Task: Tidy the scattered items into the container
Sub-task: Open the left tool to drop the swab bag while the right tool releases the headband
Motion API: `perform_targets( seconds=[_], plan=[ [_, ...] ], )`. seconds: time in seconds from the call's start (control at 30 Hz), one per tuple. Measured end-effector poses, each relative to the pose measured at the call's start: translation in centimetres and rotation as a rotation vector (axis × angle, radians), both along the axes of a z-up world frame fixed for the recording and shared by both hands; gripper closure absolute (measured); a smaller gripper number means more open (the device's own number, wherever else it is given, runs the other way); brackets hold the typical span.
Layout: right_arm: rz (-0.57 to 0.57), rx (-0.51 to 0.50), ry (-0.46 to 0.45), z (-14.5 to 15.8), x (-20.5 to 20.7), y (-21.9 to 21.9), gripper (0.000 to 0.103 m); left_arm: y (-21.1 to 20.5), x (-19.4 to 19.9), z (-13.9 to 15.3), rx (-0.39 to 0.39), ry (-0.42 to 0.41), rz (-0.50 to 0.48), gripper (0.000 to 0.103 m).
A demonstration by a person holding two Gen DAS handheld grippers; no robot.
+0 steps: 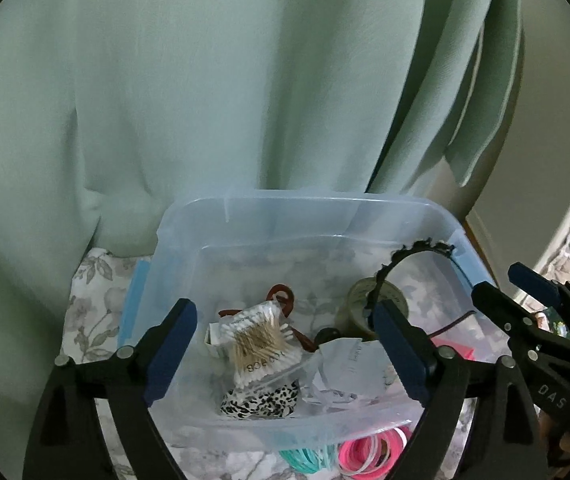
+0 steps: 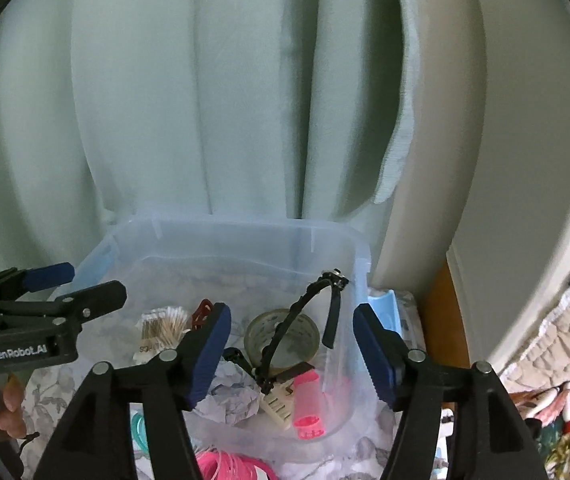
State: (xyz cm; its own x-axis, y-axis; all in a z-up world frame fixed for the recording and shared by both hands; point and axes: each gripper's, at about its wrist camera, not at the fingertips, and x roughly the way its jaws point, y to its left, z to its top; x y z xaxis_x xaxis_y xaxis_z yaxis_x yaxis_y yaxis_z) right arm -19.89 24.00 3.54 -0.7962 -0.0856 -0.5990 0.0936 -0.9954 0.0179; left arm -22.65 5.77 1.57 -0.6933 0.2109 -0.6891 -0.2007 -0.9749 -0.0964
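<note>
Translucent plastic container [image 2: 221,240] is sitting just ahead of both released grippers: left gripper [image 1: 285,356] and right gripper [image 2: 291,356] are gaping empty, their loads apparently dropped inside.

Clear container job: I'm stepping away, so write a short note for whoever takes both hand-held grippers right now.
Left hand-held gripper: open, empty, above the clear container.
Right hand-held gripper: open, empty, over the container's right side.
Done: cotton swab pack, leopard-print scrunchie, tape roll, black headband, pink roller and crumpled paper lie in the container.
Left: pink bands and teal bands lie on the floral cloth in front of the container.
</note>
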Motion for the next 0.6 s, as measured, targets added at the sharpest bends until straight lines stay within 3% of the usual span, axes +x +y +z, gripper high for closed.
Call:
perform_targets(
  seconds=[0.23,0.5,0.6],
  plan=[
    [0.002,-0.006,-0.002,0.1,1.4,0.7,0.022,-0.7,1.9,0.0,0.031,0.013,-0.002,0.004],
    [0.008,-0.047,0.004,0.4,4.0,0.7,0.001,-1.6,4.3,0.0,0.104,-0.021,0.009,0.004],
    [0.004,-0.068,0.005,0.2,5.5,0.7,0.001,-1.5,5.6,-0.3,0.105,-0.025,0.007,0.004]
  ],
)
